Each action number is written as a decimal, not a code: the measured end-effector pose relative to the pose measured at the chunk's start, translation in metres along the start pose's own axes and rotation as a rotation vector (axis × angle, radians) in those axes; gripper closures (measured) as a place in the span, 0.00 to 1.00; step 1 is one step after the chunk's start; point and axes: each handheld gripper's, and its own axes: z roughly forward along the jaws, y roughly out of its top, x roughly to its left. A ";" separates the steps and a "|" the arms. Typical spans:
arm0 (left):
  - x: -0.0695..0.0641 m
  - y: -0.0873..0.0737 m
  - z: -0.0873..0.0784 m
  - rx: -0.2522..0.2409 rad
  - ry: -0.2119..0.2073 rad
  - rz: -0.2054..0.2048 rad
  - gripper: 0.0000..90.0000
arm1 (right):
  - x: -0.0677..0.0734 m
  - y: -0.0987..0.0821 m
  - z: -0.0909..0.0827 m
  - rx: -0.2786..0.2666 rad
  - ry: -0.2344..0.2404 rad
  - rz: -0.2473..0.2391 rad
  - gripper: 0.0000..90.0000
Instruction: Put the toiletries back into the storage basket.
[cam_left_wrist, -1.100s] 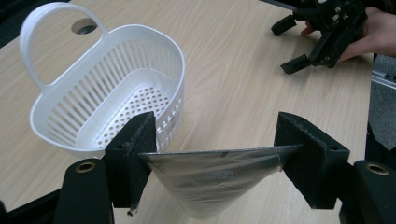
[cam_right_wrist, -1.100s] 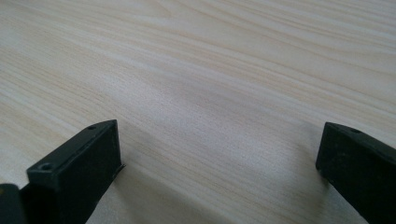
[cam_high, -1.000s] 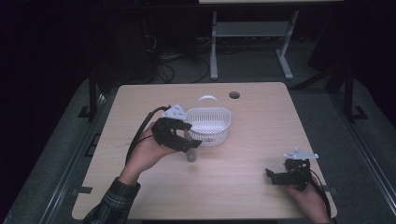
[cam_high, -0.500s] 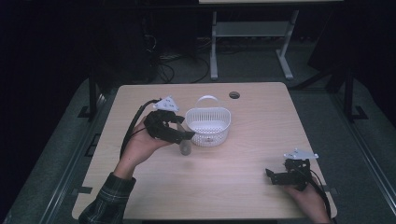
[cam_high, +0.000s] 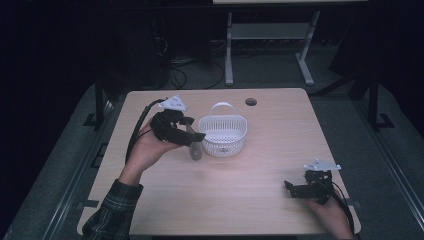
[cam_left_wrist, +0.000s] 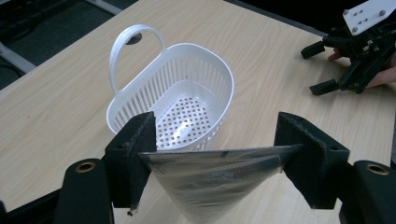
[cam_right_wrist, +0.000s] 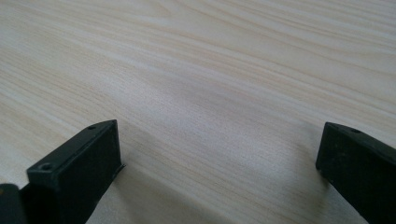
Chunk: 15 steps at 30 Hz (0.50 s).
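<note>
My left gripper (cam_high: 192, 135) is shut on a silvery foil pouch (cam_high: 195, 148), gripping its flat top edge so that the pouch hangs down and tapers toward the table. In the left gripper view the pouch (cam_left_wrist: 210, 182) spans the gap between both pads, with the white slotted basket (cam_left_wrist: 219, 65) just beyond it. That basket (cam_high: 222, 120) stands mid-table with its handle up and looks empty. Near the front right edge my right gripper (cam_high: 294, 189) rests low and open; nothing but bare wood lies between its jaws (cam_right_wrist: 219, 158).
The light wooden table (cam_high: 250, 200) has a round cable hole (cam_high: 251, 102) at the back. Beyond the far edge are a dark floor, cables and a metal frame (cam_high: 270, 35). The right gripper (cam_left_wrist: 322, 67) also appears far off in the left gripper view.
The left hand has risen and drifted back and to the left, carrying the pouch beside the basket. The right gripper has stayed put.
</note>
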 end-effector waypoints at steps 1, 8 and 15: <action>0.001 0.001 0.000 0.001 0.003 0.001 0.33 | 0.000 0.000 0.000 0.000 0.000 0.000 0.00; 0.005 0.007 -0.003 -0.006 0.011 0.004 0.33 | 0.000 0.000 0.000 0.001 0.000 0.000 0.00; 0.008 0.012 -0.003 -0.019 0.016 -0.003 0.33 | 0.000 0.000 0.000 -0.001 0.000 0.000 0.00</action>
